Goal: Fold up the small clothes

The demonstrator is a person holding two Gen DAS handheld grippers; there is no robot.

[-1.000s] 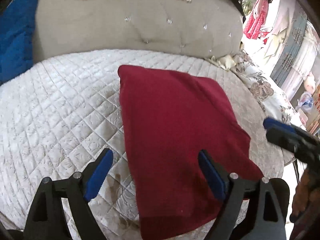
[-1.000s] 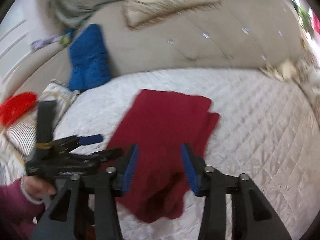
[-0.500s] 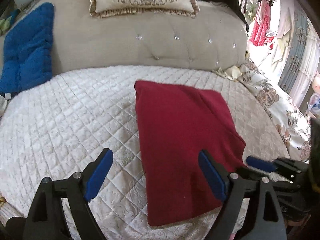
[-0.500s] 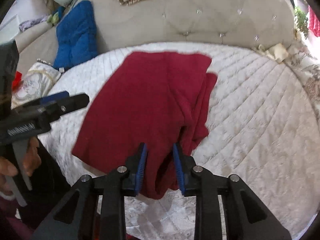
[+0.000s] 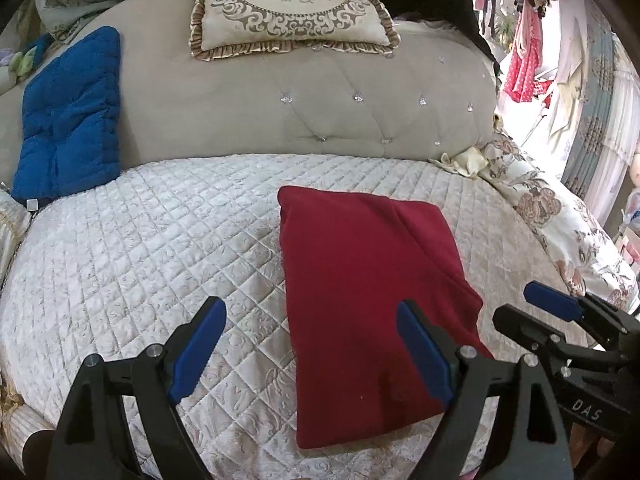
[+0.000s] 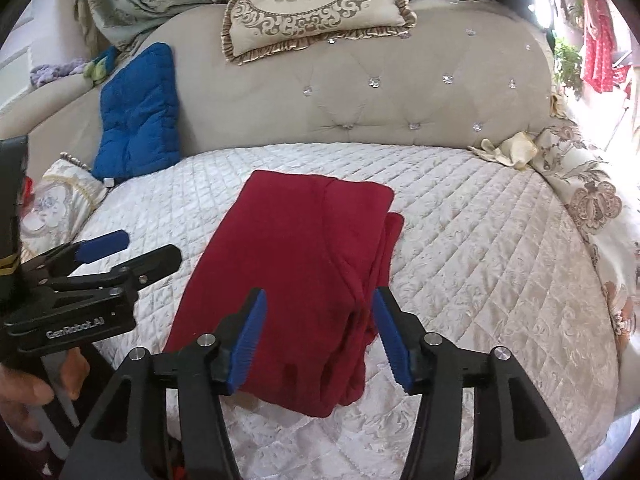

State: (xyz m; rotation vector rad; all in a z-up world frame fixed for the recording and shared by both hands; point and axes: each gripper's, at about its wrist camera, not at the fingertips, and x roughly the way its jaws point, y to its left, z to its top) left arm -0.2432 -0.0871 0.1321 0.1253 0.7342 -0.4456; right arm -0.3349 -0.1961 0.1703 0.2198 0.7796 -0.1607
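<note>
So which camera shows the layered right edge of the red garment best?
The right wrist view: the red garment shows its stacked folds along that edge. The left wrist view shows it mostly flat, partly behind a finger.

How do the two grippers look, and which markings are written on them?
Both the left gripper and the right gripper are black angular frames with silver screws and flat blue ribbed pads. The left body reads "GenRobot_AI" in the right wrist view; the right body shows "DAS" in the left wrist view.

place: home bedroom | cues: quilted bed [image 5: 140, 248] — tufted headboard [image 5: 320, 120] (ornate cushion [image 5: 288, 4] atop)
</note>
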